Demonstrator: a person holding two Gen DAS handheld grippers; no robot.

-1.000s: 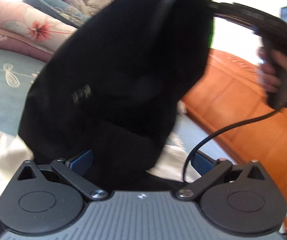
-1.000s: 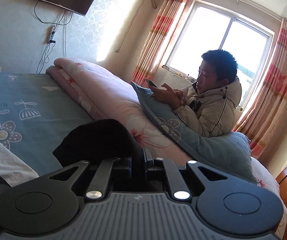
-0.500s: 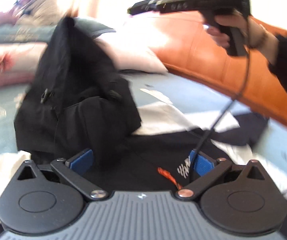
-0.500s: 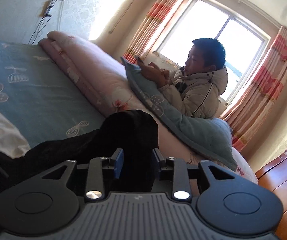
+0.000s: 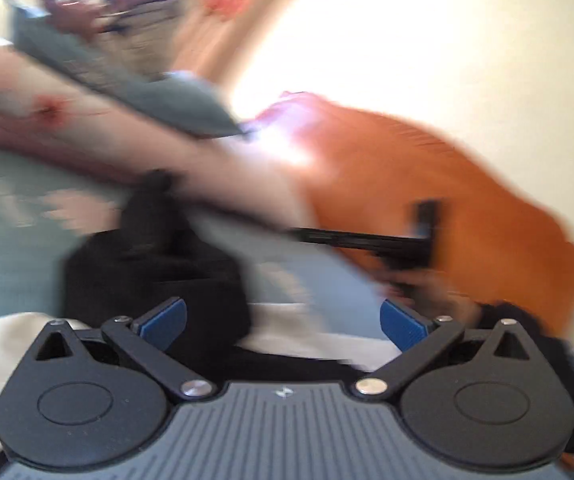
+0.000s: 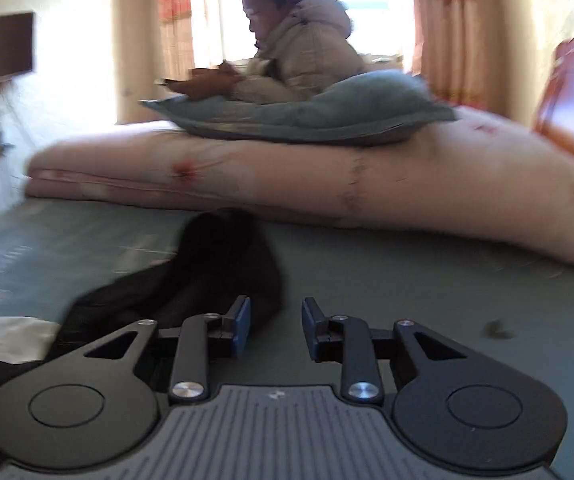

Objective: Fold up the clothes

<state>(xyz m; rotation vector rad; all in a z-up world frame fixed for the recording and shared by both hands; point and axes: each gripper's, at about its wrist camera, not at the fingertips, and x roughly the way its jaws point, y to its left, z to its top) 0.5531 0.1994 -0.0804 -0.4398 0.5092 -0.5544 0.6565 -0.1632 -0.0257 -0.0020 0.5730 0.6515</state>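
Note:
A black garment [image 5: 151, 276] lies bunched on the blue-green bedsheet, just ahead and left of my left gripper [image 5: 283, 320], whose blue pads stand wide open with nothing between them. In the right wrist view the same black garment [image 6: 207, 276] lies on the sheet ahead and to the left of my right gripper [image 6: 275, 328], which is open with a narrow empty gap. The right gripper's body [image 5: 371, 244] shows low over the bed in the blurred left wrist view, held by a hand.
A white cloth [image 5: 3, 336] and more dark clothing lie near the left gripper. A rolled pink quilt [image 6: 327, 176] with a grey-blue pillow [image 6: 311, 116] crosses the bed; a person in a pale jacket [image 6: 303, 48] leans on it. An orange wooden headboard [image 5: 447, 184] is at right.
The right gripper has opened and let go of the black garment, which dropped from the air onto the sheet. Both grippers swung low over the bed; the left stayed open.

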